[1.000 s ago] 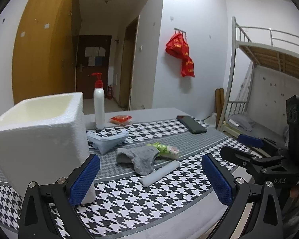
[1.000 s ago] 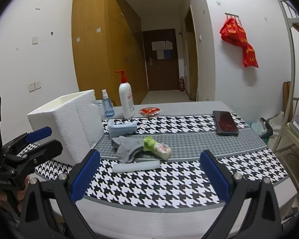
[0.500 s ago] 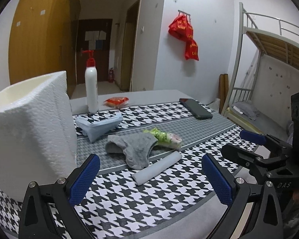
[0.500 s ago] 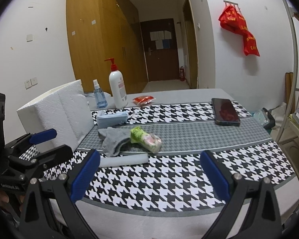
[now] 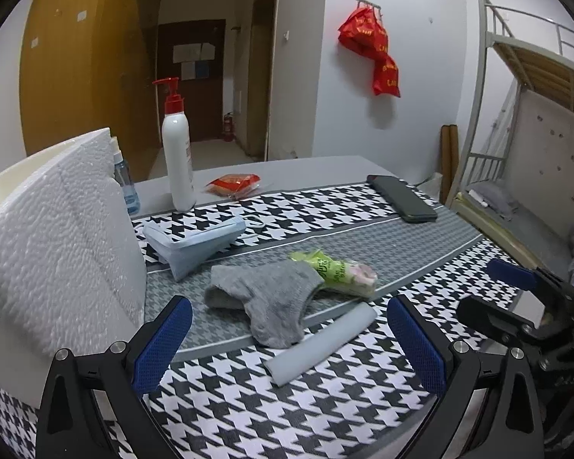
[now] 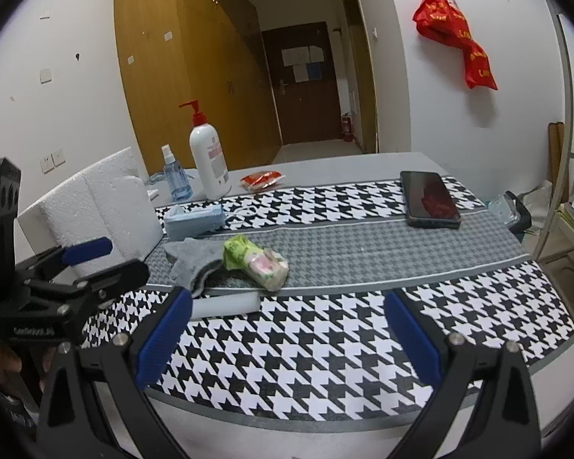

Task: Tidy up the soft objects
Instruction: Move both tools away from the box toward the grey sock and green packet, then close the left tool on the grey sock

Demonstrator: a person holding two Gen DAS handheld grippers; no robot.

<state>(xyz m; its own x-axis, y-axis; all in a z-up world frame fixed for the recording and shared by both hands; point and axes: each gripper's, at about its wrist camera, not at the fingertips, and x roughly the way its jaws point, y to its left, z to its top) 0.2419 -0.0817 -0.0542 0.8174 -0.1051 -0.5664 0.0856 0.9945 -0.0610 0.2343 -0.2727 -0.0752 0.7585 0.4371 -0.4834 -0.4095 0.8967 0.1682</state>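
A grey sock (image 5: 268, 302) (image 6: 189, 264) lies crumpled on the houndstooth cloth. A green and pink soft packet (image 5: 335, 271) (image 6: 258, 262) lies against it. A white foam roll (image 5: 321, 344) (image 6: 225, 305) lies in front of both. A stack of pale blue masks (image 5: 195, 239) (image 6: 193, 220) sits behind. A white foam box (image 5: 49, 237) (image 6: 92, 210) stands at the left. My left gripper (image 5: 287, 344) is open and empty, just short of the sock and roll. My right gripper (image 6: 287, 332) is open and empty, lower right of them.
A white pump bottle (image 5: 176, 153), a small blue spray bottle (image 6: 175, 179), a red packet (image 5: 233, 184) and a black phone (image 6: 429, 199) lie farther back on the table (image 6: 325, 164). A bunk bed (image 5: 535, 114) stands to the right.
Both grippers have moved forward and lower toward the sock, packet and roll, which now look larger. Both stay open. Nothing on the table has moved.
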